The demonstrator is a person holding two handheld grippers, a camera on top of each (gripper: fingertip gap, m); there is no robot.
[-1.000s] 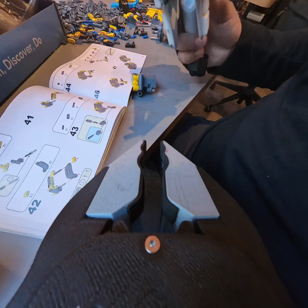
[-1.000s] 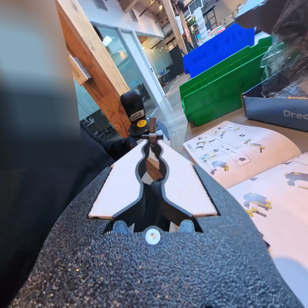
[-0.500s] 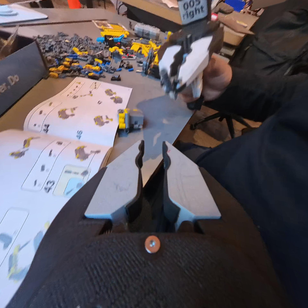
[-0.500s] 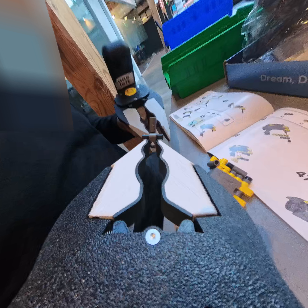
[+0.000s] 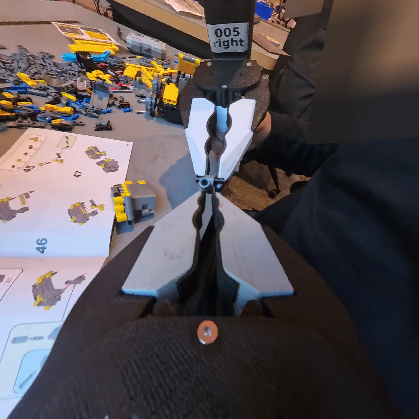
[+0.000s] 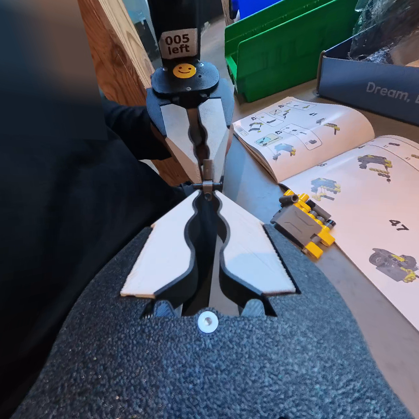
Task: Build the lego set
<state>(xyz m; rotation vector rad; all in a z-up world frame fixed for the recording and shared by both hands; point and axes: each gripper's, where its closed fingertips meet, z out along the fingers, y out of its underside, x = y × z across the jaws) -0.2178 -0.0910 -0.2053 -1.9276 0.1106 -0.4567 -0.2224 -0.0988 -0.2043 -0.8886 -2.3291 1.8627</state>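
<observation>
Now both claws meet tip-to-tip — right claw (image 6: 207,192) (clenched) grasping small grey connector (image 6: 207,184), left claw (image 5: 207,192) nearly closed.

grey table (image 5: 145,140), wooden post (image 6: 118,68), glass wall behind, office-chair base (image 5: 274,181).

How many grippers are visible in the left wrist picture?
2. The left gripper at the bottom centre; the right gripper above it, tip to tip, both at a small grey piece. None seems hidden.
</observation>
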